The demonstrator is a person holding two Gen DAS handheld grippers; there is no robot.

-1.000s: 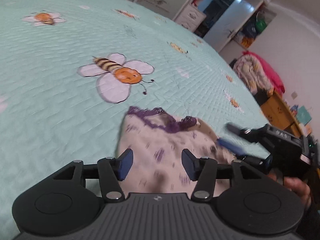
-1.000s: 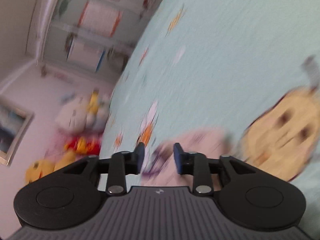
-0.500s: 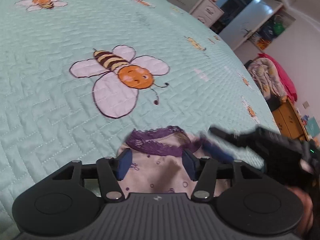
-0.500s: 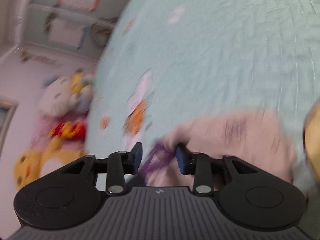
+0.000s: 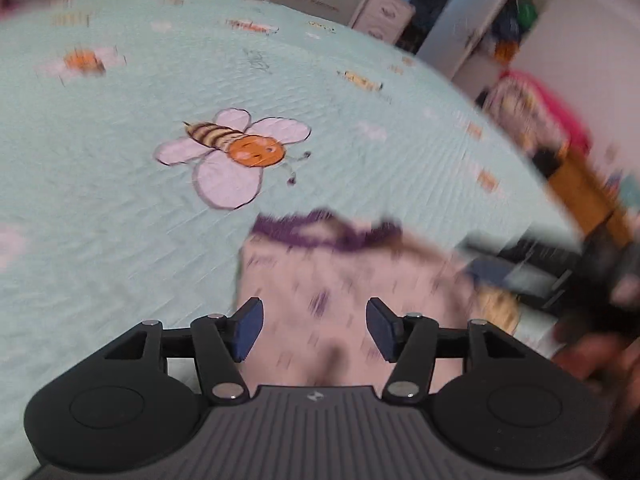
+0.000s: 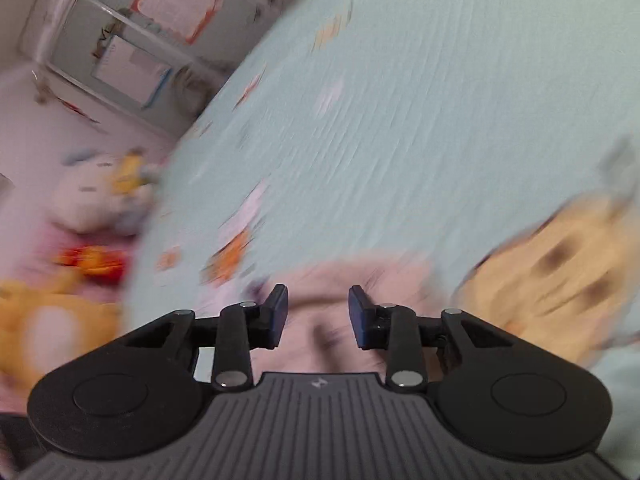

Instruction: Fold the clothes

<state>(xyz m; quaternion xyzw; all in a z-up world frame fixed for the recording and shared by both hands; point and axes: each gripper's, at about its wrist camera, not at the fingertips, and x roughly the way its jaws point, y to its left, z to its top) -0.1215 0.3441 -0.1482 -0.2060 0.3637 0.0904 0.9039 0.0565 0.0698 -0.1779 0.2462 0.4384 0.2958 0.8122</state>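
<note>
A small pink garment (image 5: 340, 280) with a purple lace edge (image 5: 320, 232) lies on the mint bedspread (image 5: 120, 200). My left gripper (image 5: 315, 330) hovers over its near part, its jaws opening; the cloth shows through the gap and the pads do not press on it. At the garment's right corner is the blurred right gripper (image 5: 520, 268), held by a hand (image 5: 592, 356); contact there cannot be made out. In the right wrist view the right gripper (image 6: 319, 316) is over the same pink garment (image 6: 360, 280), jaws opening, with nothing pinched.
A yellow cloth with a dark face print (image 6: 560, 272) lies just right of the garment. A large bee print (image 5: 236, 152) lies beyond it. Plush toys (image 6: 92, 208) lie off the bed's edge. White cupboards (image 5: 440, 40), a clothes pile (image 5: 528, 112) and wooden furniture (image 5: 588, 192) stand past the far side.
The right jaws have widened and the purple edge is no longer between them. Both views have pulled back and risen and are now blurred. The left jaws stand slightly wider.
</note>
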